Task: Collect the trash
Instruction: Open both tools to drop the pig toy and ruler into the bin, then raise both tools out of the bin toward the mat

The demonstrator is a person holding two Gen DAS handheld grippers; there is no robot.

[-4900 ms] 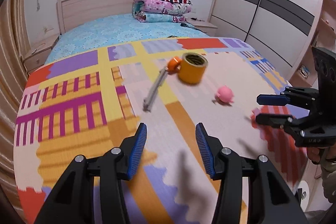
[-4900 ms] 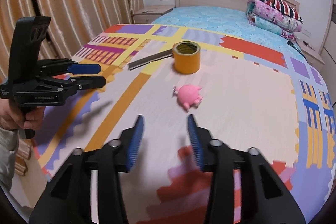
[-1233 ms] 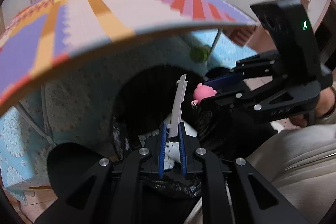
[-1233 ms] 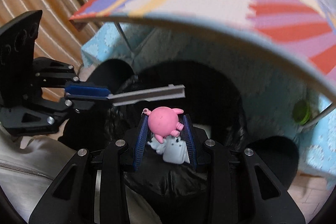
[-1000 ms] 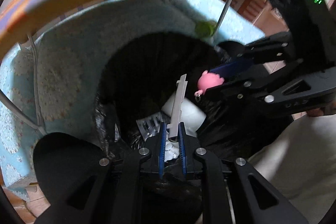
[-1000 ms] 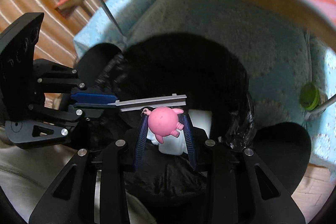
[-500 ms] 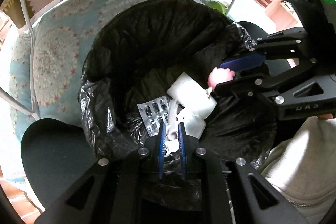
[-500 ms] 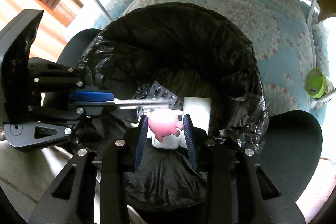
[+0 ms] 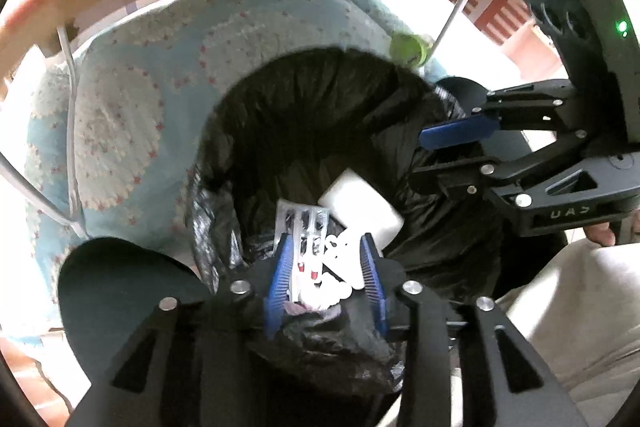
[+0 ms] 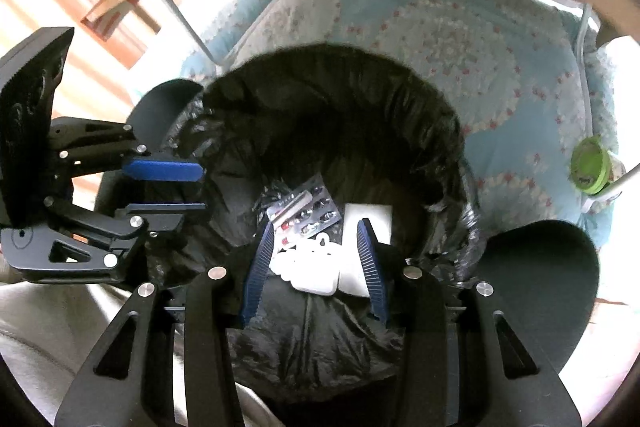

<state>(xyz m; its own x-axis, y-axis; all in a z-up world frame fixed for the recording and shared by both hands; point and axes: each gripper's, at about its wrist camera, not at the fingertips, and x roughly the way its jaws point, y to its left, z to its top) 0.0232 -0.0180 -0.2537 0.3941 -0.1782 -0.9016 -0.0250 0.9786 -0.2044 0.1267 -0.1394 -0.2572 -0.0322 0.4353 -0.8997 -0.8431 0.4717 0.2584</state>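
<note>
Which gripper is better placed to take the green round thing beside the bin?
Right, probably. Both jaws have just been opening, empty; the green round thing lies on the side of the right gripper, the left gripper across the bin.

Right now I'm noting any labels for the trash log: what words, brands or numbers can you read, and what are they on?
"UA>", or close to it, in raised letters that look mirrored or upside down: on the right gripper's black body.
Green lid: dark printed marks, too small to read.
Pill pack in the bin bag: no print legible.
</note>
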